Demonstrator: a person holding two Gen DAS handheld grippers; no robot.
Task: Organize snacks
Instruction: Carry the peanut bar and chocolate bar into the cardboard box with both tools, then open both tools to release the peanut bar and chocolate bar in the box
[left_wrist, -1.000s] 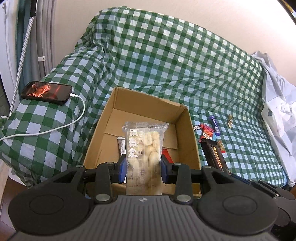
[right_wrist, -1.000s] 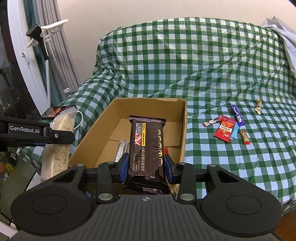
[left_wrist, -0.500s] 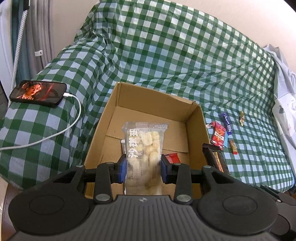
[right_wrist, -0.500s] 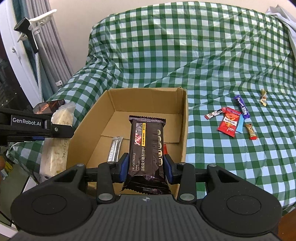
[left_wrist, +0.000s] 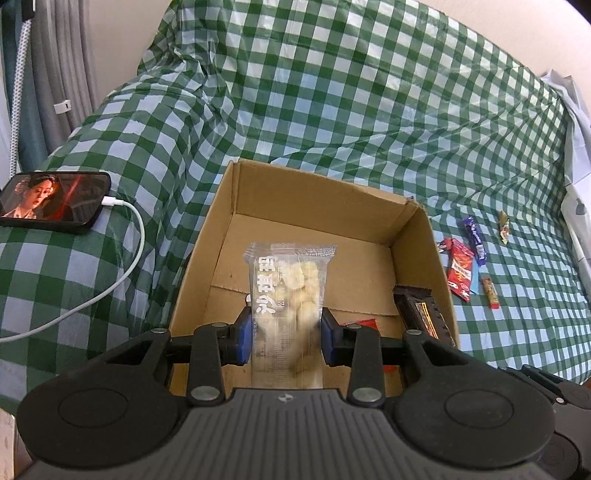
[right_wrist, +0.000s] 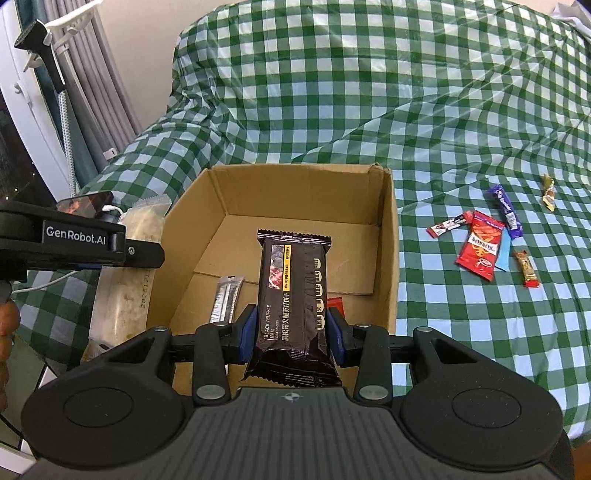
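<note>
Overhead, 2 grippers hang above 1 open brown cardboard box (right_wrist: 384, 236) on a green-and-white checked cover (right_wrist: 369, 92). The left gripper (left_wrist: 287, 332) has its blue-padded fingers (left_wrist: 244, 334) closed on 1 clear crinkly packet of pale round biscuits (left_wrist: 291, 288), printed with white characters. The right gripper (right_wrist: 291, 334) clamps 1 glossy dark-brown wrapper (right_wrist: 293, 295) – reading "BLACK TRUFFLE HAM". Both packets are above the box's near end. Inside the box lie 1 silver stick sachet (right_wrist: 226, 301) and 1 red packet (right_wrist: 336, 304). Beside the box, on the cover, 6 small wrapped snacks (right_wrist: 480, 251) cluster – the largest flat and red. The left gripper's side reads "GenRobot.AI".
</note>
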